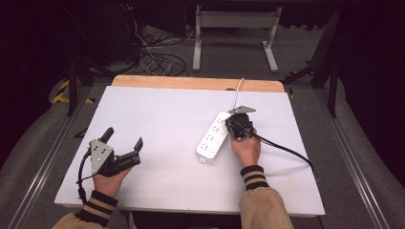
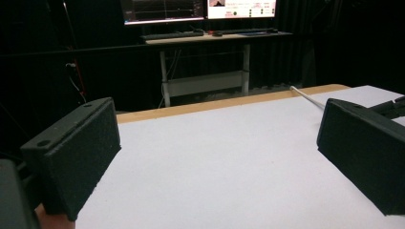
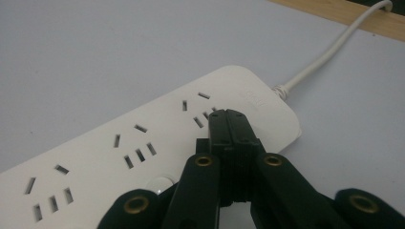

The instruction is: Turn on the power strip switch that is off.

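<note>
Right of centre in the high view, your right gripper [image 1: 237, 125], jaws clenched together on nothing, presses its tips on the white power strip [image 1: 213, 137] lying directly beneath it.

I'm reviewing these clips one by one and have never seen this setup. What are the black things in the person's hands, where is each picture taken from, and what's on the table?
A person holds hand-operated tongs, one in each hand. The high view looks down from above; each of the other two pictures comes from a camera riding on one tool.

On the white table lies a white power strip with its cord running to the far edge.

The left tongs rest near the left edge, jaws wide apart, holding nothing. The right tongs are closed, tips over the strip's sockets near its cord end. Whether they touch it is unclear.
</note>
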The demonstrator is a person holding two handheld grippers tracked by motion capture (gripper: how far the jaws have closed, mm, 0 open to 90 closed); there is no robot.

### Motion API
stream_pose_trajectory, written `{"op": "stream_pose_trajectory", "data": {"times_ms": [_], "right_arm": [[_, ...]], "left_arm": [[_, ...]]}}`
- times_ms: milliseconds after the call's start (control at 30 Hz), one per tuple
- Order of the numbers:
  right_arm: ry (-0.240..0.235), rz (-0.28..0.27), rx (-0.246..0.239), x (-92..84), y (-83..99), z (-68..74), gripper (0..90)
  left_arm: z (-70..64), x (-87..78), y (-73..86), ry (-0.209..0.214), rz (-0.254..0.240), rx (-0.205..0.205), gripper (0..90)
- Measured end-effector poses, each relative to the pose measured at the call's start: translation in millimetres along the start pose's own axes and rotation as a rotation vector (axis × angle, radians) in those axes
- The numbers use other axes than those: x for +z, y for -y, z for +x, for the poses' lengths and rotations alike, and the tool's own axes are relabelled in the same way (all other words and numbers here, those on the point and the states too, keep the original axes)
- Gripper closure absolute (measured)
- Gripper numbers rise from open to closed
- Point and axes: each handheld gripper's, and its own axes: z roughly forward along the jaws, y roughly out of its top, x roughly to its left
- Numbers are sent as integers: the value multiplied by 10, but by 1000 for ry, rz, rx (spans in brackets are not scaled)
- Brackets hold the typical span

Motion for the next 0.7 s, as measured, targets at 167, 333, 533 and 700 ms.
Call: {"op": "stream_pose_trajectory", "data": {"times_ms": [167, 333, 533, 700], "right_arm": [[5, -1, -5, 0, 1, 8, 900], [5, 2, -5, -5, 2, 6, 900], [27, -186, -29, -166, 59, -11, 900], [22, -286, -45, -487, -2, -109, 900]], "left_arm": [[-3, 2, -1, 3, 3, 3, 14], [-2, 3, -1, 2, 3, 4, 14], [3, 6, 1, 0, 2, -1, 14], [0, 4, 1, -1, -2, 1, 14]]}}
